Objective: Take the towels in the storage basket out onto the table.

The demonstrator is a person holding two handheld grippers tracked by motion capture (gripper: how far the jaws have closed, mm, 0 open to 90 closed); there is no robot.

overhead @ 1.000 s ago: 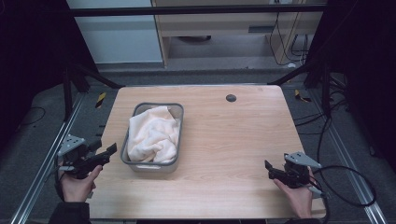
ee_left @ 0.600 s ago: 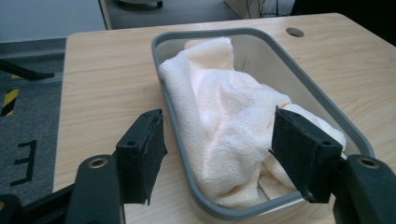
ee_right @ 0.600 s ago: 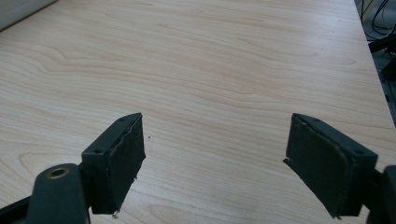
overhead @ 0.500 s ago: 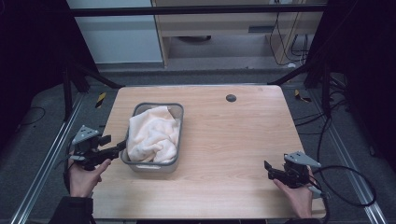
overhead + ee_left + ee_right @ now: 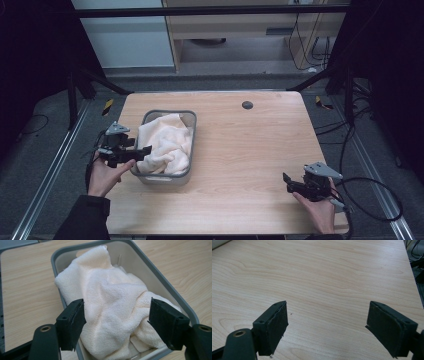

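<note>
The fingers (image 5: 71, 323) of the left gripper (image 5: 116, 325) stand wide apart, with nothing pinched between them; their jaws have just been opening. They hang at the near left edge of a grey tub (image 5: 163, 281), and a cream towel (image 5: 112, 302) lies heaped in the tub just beyond and below the fingertips. In the left gripper view the towel shows in the gap between the two black pads, but neither pad presses on it. Whether the left-hand pad grazes the tub's rim I cannot tell. The towel fills most of the tub and one corner of it climbs the far wall; a fold spills toward the near rim, close under the right-hand pad.

From the high view the left gripper (image 5: 142, 151) points across the tub's (image 5: 170, 114) left wall, its tips over the edge of the towel (image 5: 167, 145), held in the person's left hand (image 5: 105, 175).

The fingers (image 5: 272, 327) of the right gripper (image 5: 328, 331) are also spread wide and hold nothing. Only bare wood of the table (image 5: 332, 272) lies ahead of and beneath them. In the high view the right gripper (image 5: 287, 181) sits low at the table's (image 5: 250, 150) near right corner, in the person's right hand (image 5: 320, 210), well apart from the tub, which lies far off to the side its tips point toward.
</note>
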